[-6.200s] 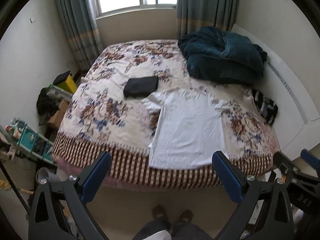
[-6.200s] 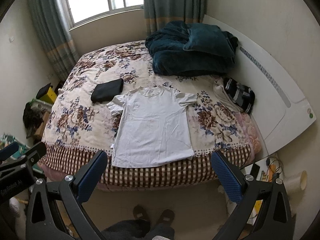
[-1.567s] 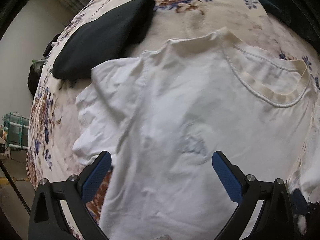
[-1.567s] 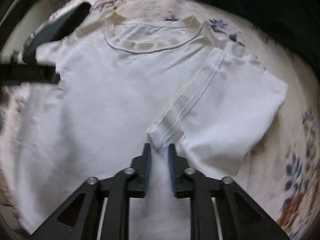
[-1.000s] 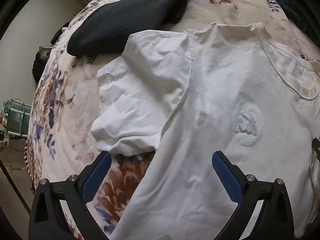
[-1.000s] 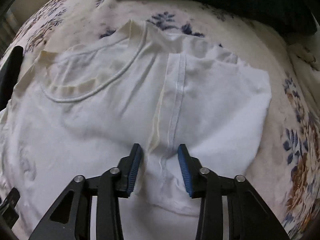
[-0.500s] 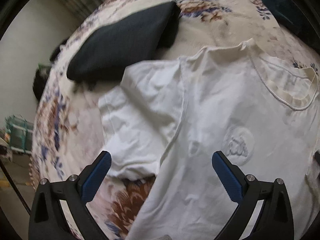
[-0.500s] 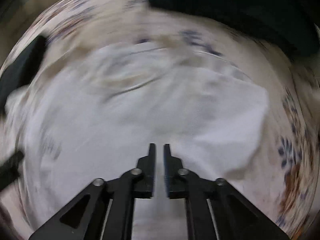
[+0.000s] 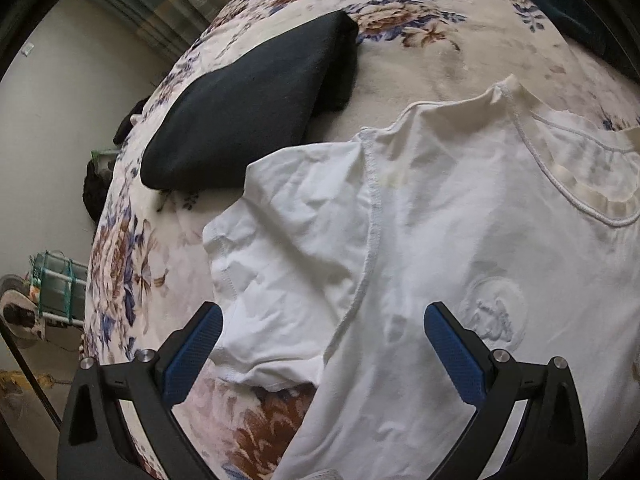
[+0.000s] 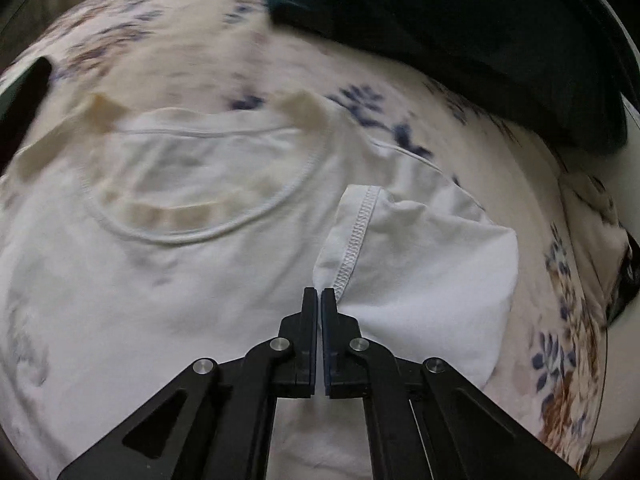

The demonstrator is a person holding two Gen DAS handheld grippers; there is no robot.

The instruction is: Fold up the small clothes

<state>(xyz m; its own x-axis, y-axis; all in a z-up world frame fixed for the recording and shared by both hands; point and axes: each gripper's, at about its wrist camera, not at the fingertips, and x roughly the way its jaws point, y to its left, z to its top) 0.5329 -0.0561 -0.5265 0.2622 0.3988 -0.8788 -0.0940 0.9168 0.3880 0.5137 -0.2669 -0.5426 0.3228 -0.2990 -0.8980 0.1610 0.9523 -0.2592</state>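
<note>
Half a second ago my right gripper (image 10: 319, 292) was a blur with a narrow gap between its black fingers; its jaws have just been closing and now stand pressed together, and whether they pinch the sleeve hem (image 10: 356, 236) that rises just past their tips I cannot tell, though the hem stands lifted, its zigzag stitching facing up. That sleeve is folded inward over the body of the white T-shirt (image 10: 192, 280), a soft, thin knit with a ribbed, slightly yellowed collar (image 10: 192, 216) curving up and to the left of the hem. My left gripper (image 9: 320, 344) has drifted a little over the shirt since a second ago; its jaws stand wide apart, blue textured pads (image 9: 192, 354) bare, gripping nothing, hovering above the other sleeve (image 9: 288, 248), which lies crumpled and creased with a stitched shoulder seam running down its inner edge. Beside that seam a faint round embossed emblem (image 9: 494, 312) shows on the chest. The T-shirt lies spread face up on a plush floral bedspread (image 9: 128, 264) of cream, rust and blue. Just beyond the crumpled sleeve, touching or nearly touching its upper edge, sits a folded black garment (image 9: 248, 108), smooth and flat. Beyond the collar, farther up the bedspread, a thick dark teal blanket (image 10: 480, 40) lies heaped.
</note>
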